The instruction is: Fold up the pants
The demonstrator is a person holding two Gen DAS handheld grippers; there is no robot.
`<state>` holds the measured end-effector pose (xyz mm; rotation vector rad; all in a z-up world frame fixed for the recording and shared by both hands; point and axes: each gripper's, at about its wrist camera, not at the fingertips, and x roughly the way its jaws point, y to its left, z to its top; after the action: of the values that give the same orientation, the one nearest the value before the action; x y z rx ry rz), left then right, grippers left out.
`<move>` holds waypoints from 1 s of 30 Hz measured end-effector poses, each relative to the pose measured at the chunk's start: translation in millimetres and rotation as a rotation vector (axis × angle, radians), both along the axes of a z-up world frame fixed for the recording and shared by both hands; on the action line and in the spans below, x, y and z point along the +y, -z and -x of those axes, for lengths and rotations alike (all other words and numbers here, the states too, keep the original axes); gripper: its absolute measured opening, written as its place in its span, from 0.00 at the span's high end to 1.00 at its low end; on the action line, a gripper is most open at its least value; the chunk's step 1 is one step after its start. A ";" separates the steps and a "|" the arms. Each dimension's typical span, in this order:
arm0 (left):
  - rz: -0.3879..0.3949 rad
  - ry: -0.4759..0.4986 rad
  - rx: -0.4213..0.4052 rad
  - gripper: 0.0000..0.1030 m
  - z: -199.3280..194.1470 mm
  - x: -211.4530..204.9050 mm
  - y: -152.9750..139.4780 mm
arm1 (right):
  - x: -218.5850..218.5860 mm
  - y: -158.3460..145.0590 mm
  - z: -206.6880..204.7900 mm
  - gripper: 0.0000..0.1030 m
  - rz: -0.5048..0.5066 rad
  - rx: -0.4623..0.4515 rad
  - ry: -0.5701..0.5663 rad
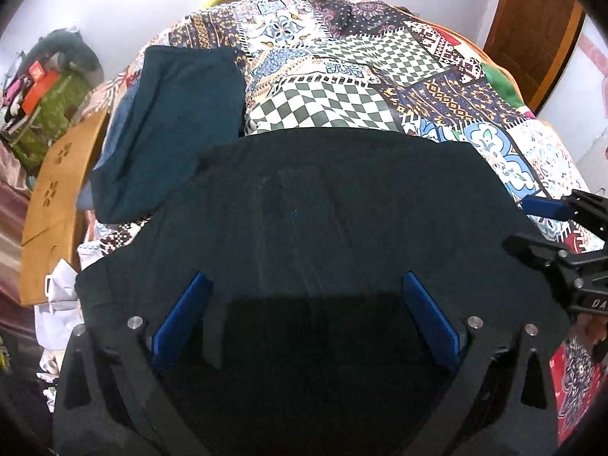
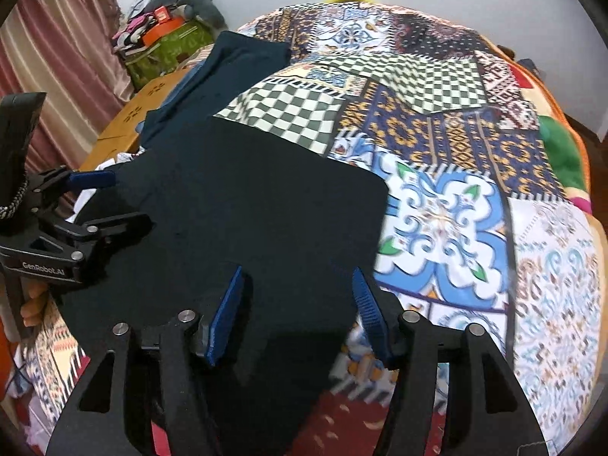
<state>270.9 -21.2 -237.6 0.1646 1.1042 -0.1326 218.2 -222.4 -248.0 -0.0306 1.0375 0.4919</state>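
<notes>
Pants (image 1: 323,209): one black pair (one teal garment (image 1: 171,125) beside).

pants (image 1: 323,205): showing plain black, lying on the bedspread
bedspread (image 2: 448,174): showing patchwork of green-and-white checks, navy with orange motifs, blue-and-white floral tiles
folded garment (image 1: 178,121): showing dark teal, lying beside the pants' far left corner
gripper pads (image 1: 182,319): showing bright blue on black frames, hovering over the pants
headboard (image 1: 57,197): showing tan wood with cut flower shapes, standing left of the pants
curtain (image 2: 64,49): showing dusty pink and cream stripes, hanging beyond the headboard
</notes>
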 end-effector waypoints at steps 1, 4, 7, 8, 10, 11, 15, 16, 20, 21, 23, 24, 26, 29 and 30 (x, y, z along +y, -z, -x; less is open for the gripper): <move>-0.003 -0.004 -0.004 0.00 1.8 0.9 -0.5 | -2.2 -0.2 1.8 0.43 0.000 0.001 0.006; -0.005 -0.020 -0.015 0.00 8.6 4.8 -2.9 | -9.3 -2.1 7.8 0.42 0.002 0.002 0.023; 0.000 -0.042 -0.031 0.00 17.6 11.0 -6.5 | -15.2 -7.0 15.8 0.42 0.019 -0.006 0.033; 0.002 -0.050 -0.039 0.00 21.6 13.9 -8.2 | -16.3 -9.5 18.0 0.42 0.025 -0.009 0.035; 0.013 -0.062 -0.051 0.00 29.6 20.2 -11.8 | -18.1 -15.5 22.7 0.42 0.039 -0.025 0.039; 0.024 -0.065 -0.053 0.00 32.8 23.2 -13.7 | -18.6 -20.8 26.0 0.42 0.050 -0.043 0.039; 0.070 -0.107 -0.072 0.00 47.0 39.0 -25.6 | -14.3 -40.4 34.1 0.42 0.060 -0.111 0.043; 0.063 -0.124 -0.091 0.00 51.0 43.7 -30.4 | -12.0 -47.3 35.9 0.42 0.058 -0.132 0.043; 0.056 -0.194 -0.178 0.00 69.9 69.0 -52.0 | -2.5 -68.8 41.6 0.41 0.044 -0.201 0.037; 0.058 -0.211 -0.195 0.00 74.0 75.7 -56.5 | 2.0 -74.9 42.6 0.40 0.040 -0.221 0.032; 0.063 -0.256 -0.231 0.00 84.2 94.3 -66.3 | 11.4 -84.9 43.9 0.38 0.029 -0.257 0.023; 0.067 -0.275 -0.242 0.00 88.0 102.1 -69.3 | 15.4 -88.2 44.5 0.36 0.024 -0.269 0.019; 0.090 -0.320 -0.253 0.00 95.1 123.0 -73.8 | 25.6 -93.4 44.6 0.35 0.011 -0.288 0.007; 0.132 -0.381 -0.235 0.00 105.3 155.8 -73.1 | 45.0 -95.4 43.0 0.35 -0.005 -0.293 -0.023; 0.145 -0.403 -0.224 0.00 108.6 166.3 -70.6 | 54.7 -94.0 41.0 0.35 -0.004 -0.290 -0.040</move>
<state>162.3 145.1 -167.0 -0.1706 0.8812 0.1635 177.1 -167.8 -154.0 -0.1159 0.7524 0.5089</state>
